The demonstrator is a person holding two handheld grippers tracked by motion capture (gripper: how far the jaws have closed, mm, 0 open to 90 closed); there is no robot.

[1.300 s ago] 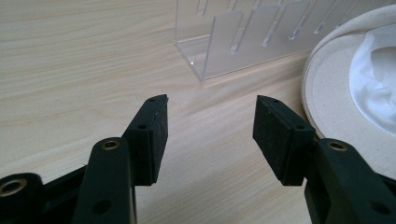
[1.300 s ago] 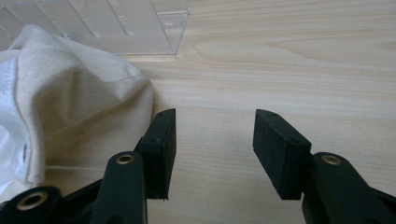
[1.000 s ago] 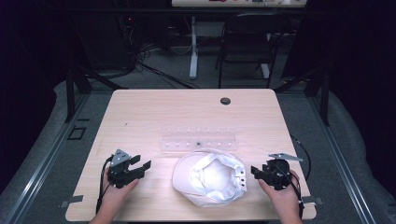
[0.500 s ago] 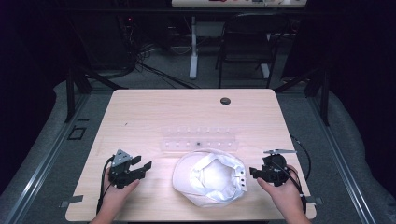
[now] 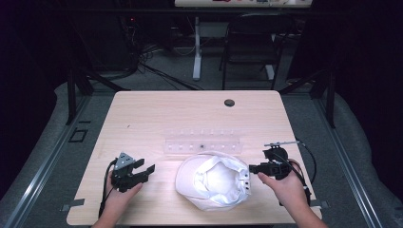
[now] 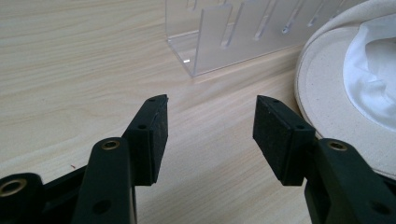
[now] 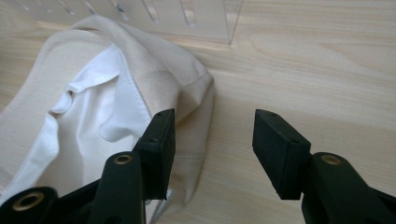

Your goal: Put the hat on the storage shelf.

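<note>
White cap (image 5: 213, 181) lies crown-down near the counter's (image 5: 157, 114) front edge, just before the clear acrylic rack (image 5: 203, 144), opening up for access. Left tool (image 5: 145, 171) rests spread on the counter left of it. Right tool (image 5: 253, 168), spread and empty, has lifted since the earlier frame, jaws just narrowing slightly at the cap's right rim.

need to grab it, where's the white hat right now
In the high view the white hat lies upside down at the table's near edge, just before the clear rack.

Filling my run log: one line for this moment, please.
left gripper: open, empty | right gripper: open, at hat | rack: behind hat
</note>
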